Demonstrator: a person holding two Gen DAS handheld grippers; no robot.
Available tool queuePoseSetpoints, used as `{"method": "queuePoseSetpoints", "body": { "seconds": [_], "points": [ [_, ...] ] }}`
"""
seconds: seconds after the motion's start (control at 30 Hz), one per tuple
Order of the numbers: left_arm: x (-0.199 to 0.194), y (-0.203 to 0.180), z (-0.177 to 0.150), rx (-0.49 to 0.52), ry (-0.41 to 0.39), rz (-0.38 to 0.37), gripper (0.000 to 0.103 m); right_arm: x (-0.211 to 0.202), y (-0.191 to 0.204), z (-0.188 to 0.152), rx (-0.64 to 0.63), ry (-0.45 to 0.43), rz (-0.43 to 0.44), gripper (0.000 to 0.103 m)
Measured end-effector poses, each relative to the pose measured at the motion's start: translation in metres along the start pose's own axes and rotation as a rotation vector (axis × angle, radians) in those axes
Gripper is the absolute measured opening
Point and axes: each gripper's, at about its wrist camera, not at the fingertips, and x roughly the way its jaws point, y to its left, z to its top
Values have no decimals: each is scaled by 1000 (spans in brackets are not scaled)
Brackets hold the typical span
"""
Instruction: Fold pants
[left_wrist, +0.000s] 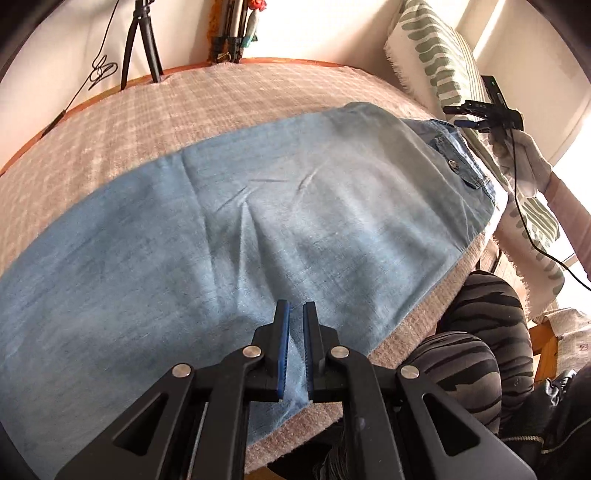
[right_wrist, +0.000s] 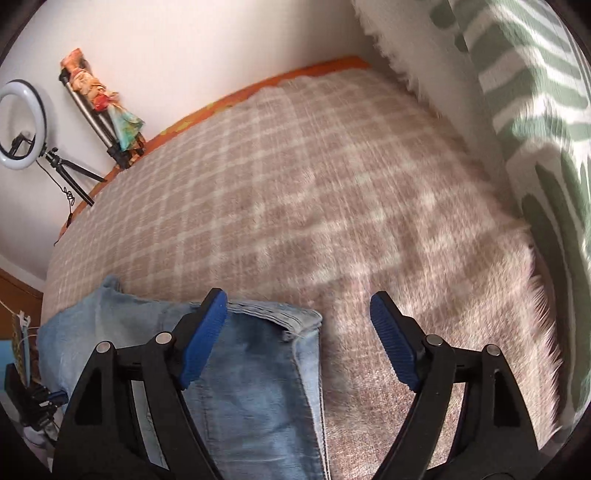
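Light blue denim pants (left_wrist: 258, 221) lie flat across a plaid blanket, waistband and button at the far right. My left gripper (left_wrist: 295, 306) is at their near edge, jaws nearly together with a pinch of denim between the blue pads. The right gripper (right_wrist: 299, 306) hovers open over the waistband corner of the pants (right_wrist: 258, 387); its left pad overlaps the denim and its right pad is over bare blanket, with nothing gripped. From the left wrist view the right gripper (left_wrist: 456, 116) shows small beyond the waistband.
The beige plaid blanket (right_wrist: 332, 184) covers a bed with an orange edge. A green-and-white cushion (right_wrist: 535, 110) lies along the right side. A ring light (right_wrist: 22, 125) and tripods (left_wrist: 142, 40) stand at the far wall. The person's striped leggings (left_wrist: 476, 332) are at the near bed edge.
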Motion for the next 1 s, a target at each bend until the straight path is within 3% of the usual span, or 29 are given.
{"method": "queuePoseSetpoints", "body": {
  "seconds": [0.1, 0.13, 0.17, 0.2, 0.27, 0.37, 0.5, 0.6, 0.67, 0.73, 0.87, 1.0],
  "points": [
    [12, -7, -1, 25, 35, 19, 5, 14, 2, -6, 40, 27, 170, 82],
    [13, -8, -1, 32, 33, 27, 5, 16, 8, -9, 40, 28, 201, 76],
    [13, -8, 0, 33, 37, 29, 5, 18, 16, -14, 25, 30, 204, 49],
    [13, -8, 1, 30, 42, 30, 5, 18, 24, -19, 14, 34, 184, 35],
    [15, -8, 3, 29, 50, 34, 5, -1, 40, -31, -42, -35, 129, 21],
    [14, -8, 2, 36, 54, 42, 5, -35, 48, -34, -135, -153, 5, 17],
    [14, -10, 1, 36, 44, 36, 5, 0, 39, -32, -163, -63, -119, 16],
    [15, -10, 1, 38, 33, 30, 5, 8, 42, -33, -182, -84, -218, 33],
    [14, -10, -2, 46, 19, 31, 5, -5, 39, -31, -149, -100, -223, 53],
    [10, -11, -6, 53, 7, 35, 5, -29, 40, -34, -145, -157, -248, 55],
    [8, -9, -10, 15, -16, 29, 5, -72, 67, -49, -196, -234, -171, 64],
    [8, -13, -10, -4, -9, 50, 5, -93, 114, -67, -289, -257, -64, 65]
  ]
}}
